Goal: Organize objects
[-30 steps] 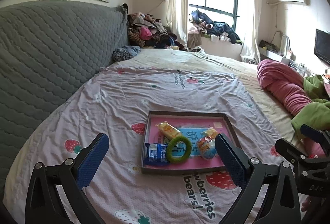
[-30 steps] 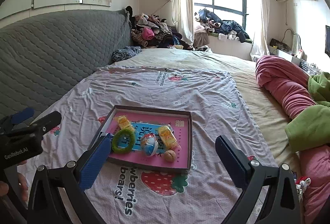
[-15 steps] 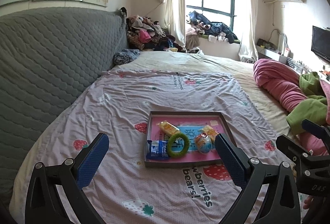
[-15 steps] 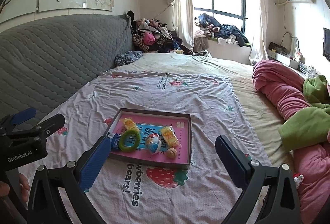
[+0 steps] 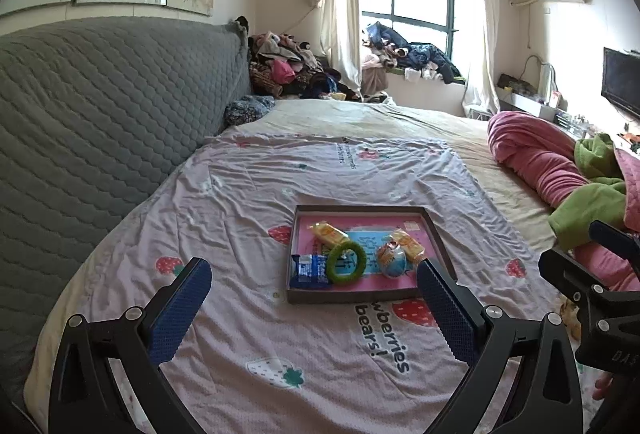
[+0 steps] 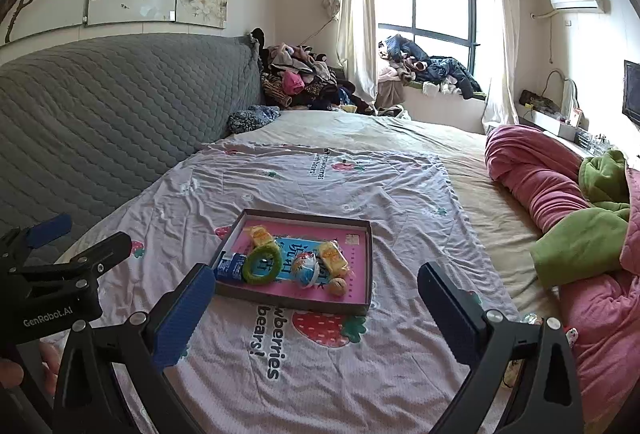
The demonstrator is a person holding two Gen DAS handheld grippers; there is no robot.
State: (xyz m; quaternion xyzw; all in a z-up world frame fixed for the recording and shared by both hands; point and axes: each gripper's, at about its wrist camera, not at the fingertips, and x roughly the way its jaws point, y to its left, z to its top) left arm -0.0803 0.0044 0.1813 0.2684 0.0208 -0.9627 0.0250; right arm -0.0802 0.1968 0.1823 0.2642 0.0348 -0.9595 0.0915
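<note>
Left gripper [image 5: 314, 284]: it is being held above the bed sheet [image 5: 248, 202], short of the tray; the fingers [image 5: 180, 310] are standing wide apart; nothing is being held between them.
Right gripper [image 6: 312, 288]: it is being held in the same way; its jaws are spread apart and nothing is being gripped.
Tray [image 6: 362, 304]: it is lying flat on the sheet, ahead of both grippers.
Contents: a green ring [image 6: 262, 266], a blue packet [image 6: 230, 267], two yellow packets [image 6: 261, 234] [image 6: 333, 257], a round toy egg [image 6: 305, 269] and a small brown ball [image 6: 337, 287] are being kept inside the tray.
Pink blanket [image 6: 532, 170]: it is lying bunched on the right side, well apart from the tray.
</note>
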